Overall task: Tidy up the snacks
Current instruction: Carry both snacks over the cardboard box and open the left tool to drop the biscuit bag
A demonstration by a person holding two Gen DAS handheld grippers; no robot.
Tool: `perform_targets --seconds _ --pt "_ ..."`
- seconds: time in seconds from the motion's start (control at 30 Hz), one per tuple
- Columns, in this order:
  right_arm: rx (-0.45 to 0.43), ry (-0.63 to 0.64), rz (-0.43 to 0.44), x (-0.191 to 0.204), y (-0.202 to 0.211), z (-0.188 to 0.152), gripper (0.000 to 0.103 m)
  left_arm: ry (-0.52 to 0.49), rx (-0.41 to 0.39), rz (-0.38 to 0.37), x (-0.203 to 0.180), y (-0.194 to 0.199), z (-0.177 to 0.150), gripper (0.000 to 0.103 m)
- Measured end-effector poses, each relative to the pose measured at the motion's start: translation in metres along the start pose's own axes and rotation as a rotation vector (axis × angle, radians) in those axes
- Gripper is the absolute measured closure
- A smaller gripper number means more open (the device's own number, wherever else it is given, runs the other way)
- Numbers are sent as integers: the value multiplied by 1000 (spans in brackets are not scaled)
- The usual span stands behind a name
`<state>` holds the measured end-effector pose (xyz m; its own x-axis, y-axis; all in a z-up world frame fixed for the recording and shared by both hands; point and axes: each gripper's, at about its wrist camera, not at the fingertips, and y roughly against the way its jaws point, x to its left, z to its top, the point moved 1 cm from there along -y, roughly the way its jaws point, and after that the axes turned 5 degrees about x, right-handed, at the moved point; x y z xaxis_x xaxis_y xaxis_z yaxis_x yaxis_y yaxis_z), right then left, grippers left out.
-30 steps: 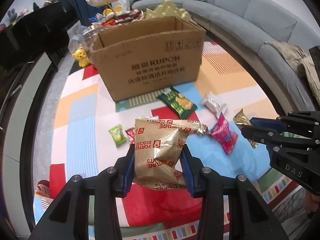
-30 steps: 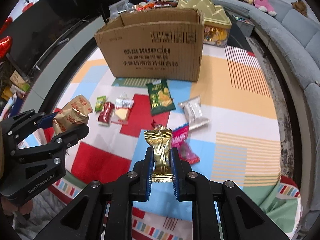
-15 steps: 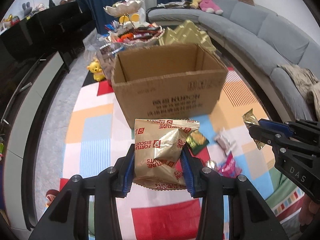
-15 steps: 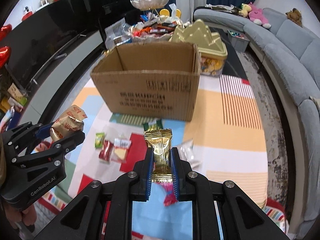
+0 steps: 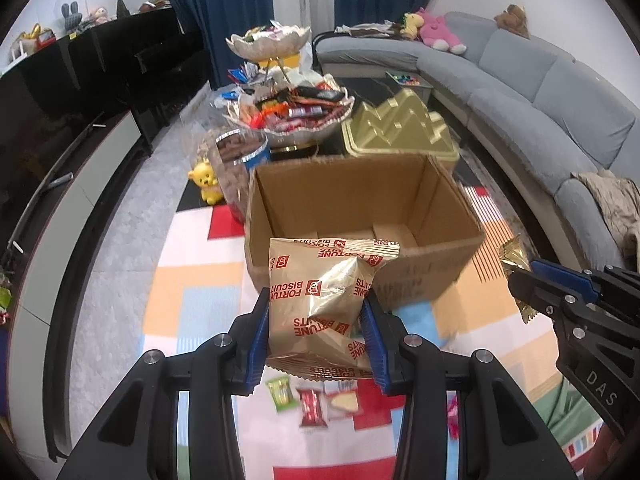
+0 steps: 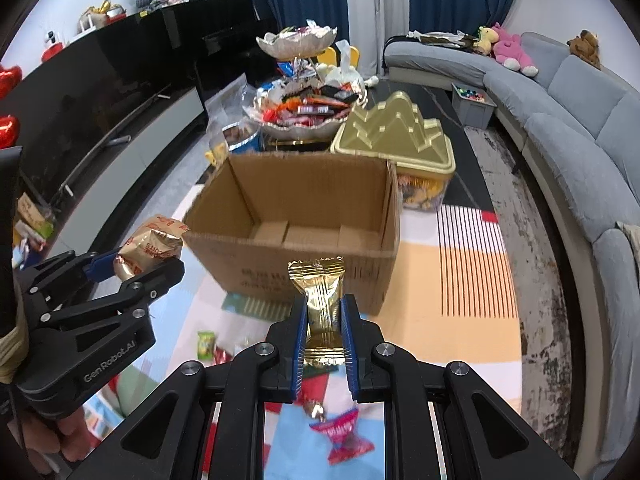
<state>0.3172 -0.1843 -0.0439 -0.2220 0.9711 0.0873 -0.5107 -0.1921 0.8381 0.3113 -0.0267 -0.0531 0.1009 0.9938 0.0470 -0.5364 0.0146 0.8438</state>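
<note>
Two grippers [image 5: 316, 328] [image 6: 324, 330], two gold snack packets [image 5: 320, 300] [image 6: 320, 304], one cardboard box [image 5: 360, 216], one gold tin [image 5: 400, 128], two tiered snack bowls [image 5: 268, 42] [image 5: 296, 120].

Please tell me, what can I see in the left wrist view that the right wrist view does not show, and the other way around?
Only the left wrist view shows the yellow bear toy beside the box, and the front print of the Fortune Biscuits packet held in the left tool.

Only the right wrist view shows the red heart balloons at the left edge, and the full gold wrapped snack held in the right tool.

Both show the open cardboard box, with nothing visible inside it, the gold mountain-shaped lid, the snack bowl stand and the grey sofa.
</note>
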Motion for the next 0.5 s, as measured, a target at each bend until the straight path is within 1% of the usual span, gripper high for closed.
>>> perform_targets --seconds 0.23,0.5 --pt "-37 -2 -10 -1 -2 39 85 12 -13 3 6 -6 37 61" --pt "-46 -14 -20 -5 -14 71 85 33 -2 0 8 -22 67 61"
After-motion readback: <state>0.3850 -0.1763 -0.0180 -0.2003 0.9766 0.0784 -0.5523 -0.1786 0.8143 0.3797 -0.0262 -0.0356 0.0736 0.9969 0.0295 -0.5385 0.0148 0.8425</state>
